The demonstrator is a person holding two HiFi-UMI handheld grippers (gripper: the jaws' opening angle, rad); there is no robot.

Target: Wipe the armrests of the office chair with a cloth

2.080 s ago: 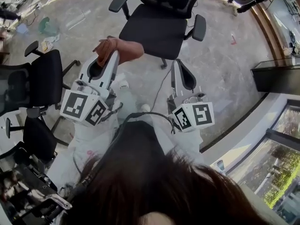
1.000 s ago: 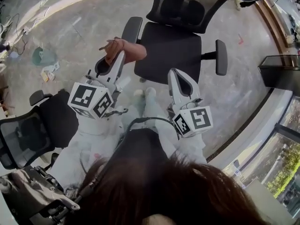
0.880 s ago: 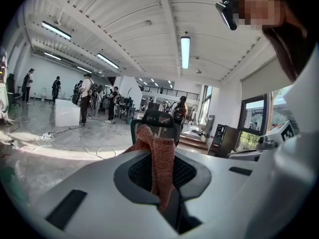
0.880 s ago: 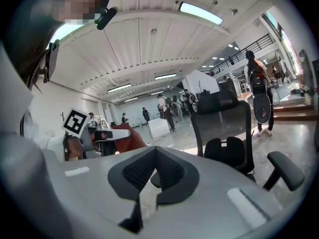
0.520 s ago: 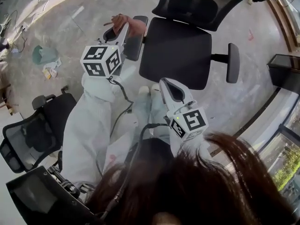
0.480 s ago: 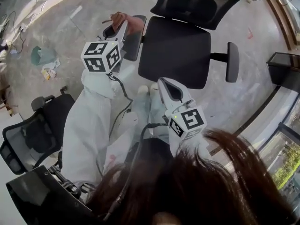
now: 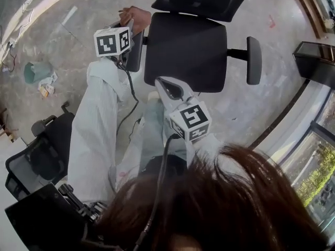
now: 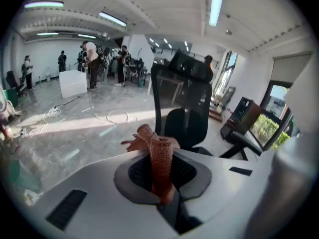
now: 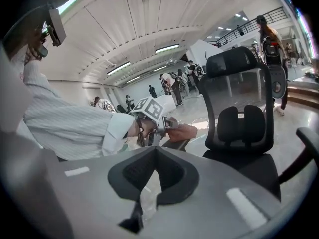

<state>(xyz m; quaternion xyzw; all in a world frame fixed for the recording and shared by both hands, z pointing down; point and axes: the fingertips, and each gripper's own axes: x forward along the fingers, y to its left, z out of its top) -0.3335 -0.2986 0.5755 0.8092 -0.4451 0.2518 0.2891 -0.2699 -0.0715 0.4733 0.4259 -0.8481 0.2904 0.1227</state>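
Observation:
A black office chair (image 7: 186, 48) stands in front of me, its right armrest (image 7: 254, 59) bare. My left gripper (image 7: 127, 25) is shut on an orange-brown cloth (image 7: 135, 15) and holds it at the far end of the chair's left armrest (image 7: 135, 54). In the left gripper view the cloth (image 8: 158, 158) stands bunched up between the jaws, with the chair's backrest (image 8: 182, 98) behind it. The right gripper view shows the cloth (image 9: 185, 131) lying on the armrest (image 9: 174, 144). My right gripper (image 7: 163, 82) hangs shut and holds nothing, near the seat's front edge.
A second black chair (image 7: 47, 145) stands at the lower left. Green and pale litter (image 7: 37, 73) lies on the floor at the left. At the right edge is a dark cabinet (image 7: 316, 61). Several people (image 8: 92, 63) stand far across the hall.
My left gripper has swung forward and down with the cloth onto the chair's left armrest. The right gripper has sunk toward the seat's front edge. The chair sits closer in view.

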